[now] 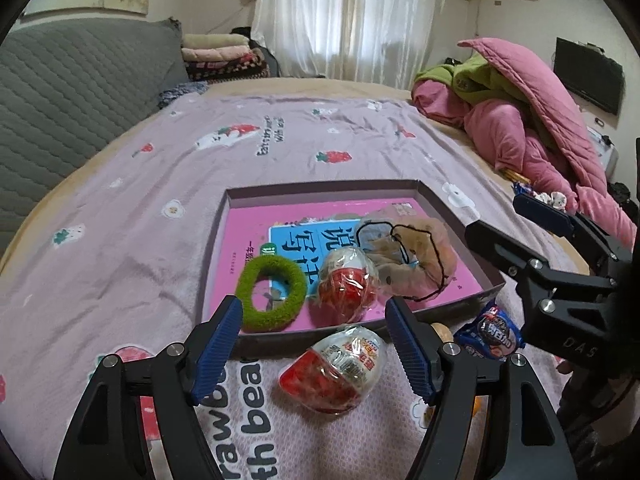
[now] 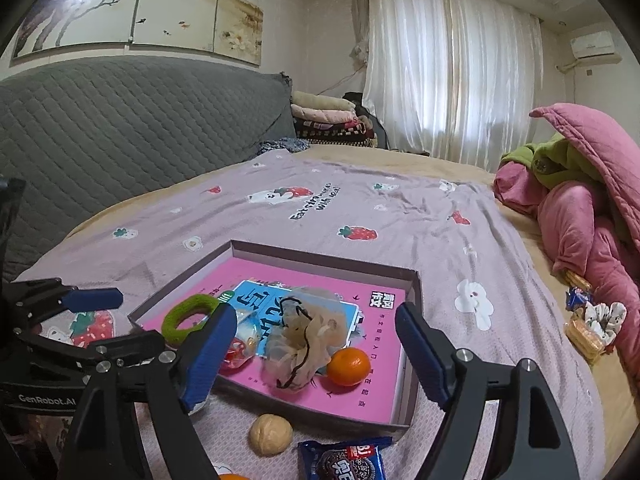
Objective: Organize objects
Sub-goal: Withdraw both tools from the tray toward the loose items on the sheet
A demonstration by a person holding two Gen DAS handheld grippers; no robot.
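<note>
A shallow grey box (image 1: 320, 190) on the bed holds a pink book (image 1: 248, 236), a green fuzzy ring (image 1: 272, 296), a wrapped red-and-white toy egg (image 1: 346, 284) and a beige mesh scrunchie (image 1: 408, 256). A mandarin (image 2: 348, 366) lies in the box beside the scrunchie (image 2: 308, 340). A second wrapped egg (image 1: 336, 372) rests on the blanket in front of the box. My left gripper (image 1: 314, 352) hovers open over this egg, pads clear of it. My right gripper (image 2: 316, 356) stands open over the box's near corner, with nothing between its fingers.
A walnut (image 2: 270, 434) and a blue cookie packet (image 2: 344, 460) lie on the lilac blanket (image 2: 400, 216) before the box. More snack packets (image 2: 580, 332) sit by a pink quilt pile (image 2: 580, 220) at the right. A grey headboard (image 2: 120, 128) stands to the left.
</note>
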